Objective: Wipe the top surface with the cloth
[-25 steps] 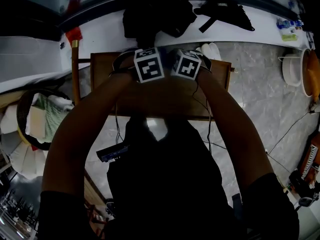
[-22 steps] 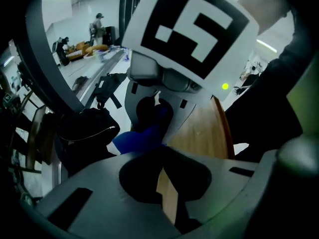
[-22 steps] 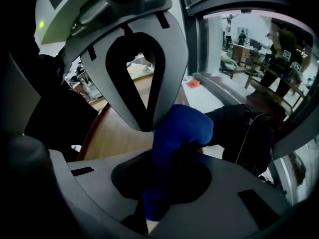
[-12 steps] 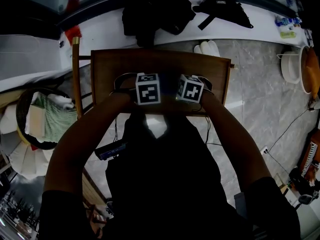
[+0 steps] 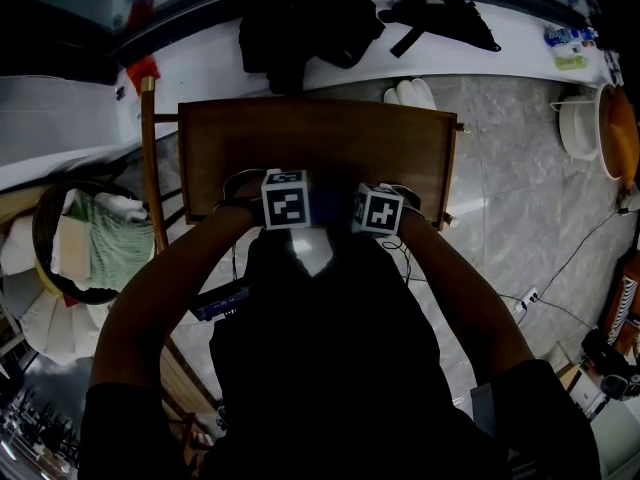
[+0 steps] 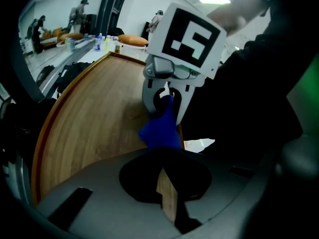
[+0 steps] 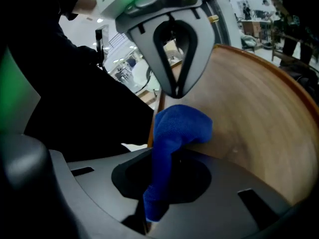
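Note:
The brown wooden table top (image 5: 330, 133) lies below me in the head view. Both grippers sit side by side at its near edge, the left gripper (image 5: 286, 199) beside the right gripper (image 5: 377, 210). A blue cloth (image 7: 175, 128) is pinched in the right gripper (image 7: 157, 203) and bunches up on the wood just ahead of it. From the left gripper view the same cloth (image 6: 160, 129) hangs under the right gripper (image 6: 166, 101) and rests on the table (image 6: 94, 113). The left gripper (image 6: 167, 193) holds nothing; only a thin sliver of wood shows between its jaws.
A round basket (image 5: 85, 238) with cloths stands left of the table. Black bags (image 5: 310, 23) lie on the white counter beyond it. White slippers (image 5: 410, 93) and a white basin (image 5: 585, 133) sit on the marble floor to the right, with cables (image 5: 440, 288) trailing.
Both grippers have slid together from the table's far part to its near edge, dragging the blue cloth over the wood. More bare table top now shows beyond them.

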A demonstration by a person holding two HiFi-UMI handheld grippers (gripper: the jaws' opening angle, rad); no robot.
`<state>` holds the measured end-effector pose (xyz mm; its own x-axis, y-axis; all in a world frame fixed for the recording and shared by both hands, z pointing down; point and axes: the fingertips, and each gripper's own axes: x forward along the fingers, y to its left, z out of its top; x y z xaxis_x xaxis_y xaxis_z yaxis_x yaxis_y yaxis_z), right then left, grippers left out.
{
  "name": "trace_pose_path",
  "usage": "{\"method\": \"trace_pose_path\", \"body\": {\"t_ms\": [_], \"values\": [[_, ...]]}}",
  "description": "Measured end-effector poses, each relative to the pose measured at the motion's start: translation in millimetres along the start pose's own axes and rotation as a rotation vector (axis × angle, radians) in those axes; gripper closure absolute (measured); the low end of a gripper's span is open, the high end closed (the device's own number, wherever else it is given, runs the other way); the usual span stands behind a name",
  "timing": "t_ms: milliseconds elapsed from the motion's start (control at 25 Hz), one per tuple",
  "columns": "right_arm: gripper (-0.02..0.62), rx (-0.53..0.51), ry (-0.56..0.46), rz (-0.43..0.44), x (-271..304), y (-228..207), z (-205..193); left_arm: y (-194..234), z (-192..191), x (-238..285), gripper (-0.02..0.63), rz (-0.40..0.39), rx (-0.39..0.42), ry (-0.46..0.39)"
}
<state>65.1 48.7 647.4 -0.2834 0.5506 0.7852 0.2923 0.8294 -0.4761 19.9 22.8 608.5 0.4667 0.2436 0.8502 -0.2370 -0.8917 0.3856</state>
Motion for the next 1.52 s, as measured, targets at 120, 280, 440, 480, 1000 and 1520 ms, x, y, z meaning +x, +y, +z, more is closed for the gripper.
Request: {"method": "trace_pose_path", "body": {"t_ms": [120, 280, 440, 480, 1000, 1520], "values": [[0.531, -0.003, 0.009, 0.022, 3, 6, -3, 7, 1, -4, 0.595, 0.009, -0.009, -0.007], [0.529, 0.082, -0.133, -0.032, -27, -19, 13, 28, 11, -17, 0.595, 0.054, -0.007, -0.018], [0.531, 0.04, -0.207, -0.334, -112, -104, 32, 82, 44, -51, 0.595, 0.182, -0.002, -0.081], [0.531, 0.018, -0.178, -0.377, -125, -123, 31, 99, 54, -58, 0.595, 0.208, -0.024, -0.102], [0.531, -0.04, 0.04, -0.419, -129, -187, 2, 151, 80, -33, 0.595, 0.283, 0.074, 0.065], [0.531, -0.024, 0.018, -0.226, -66, -85, -20, 57, 59, 19, 0.595, 0.136, 0.123, 0.08]]}}
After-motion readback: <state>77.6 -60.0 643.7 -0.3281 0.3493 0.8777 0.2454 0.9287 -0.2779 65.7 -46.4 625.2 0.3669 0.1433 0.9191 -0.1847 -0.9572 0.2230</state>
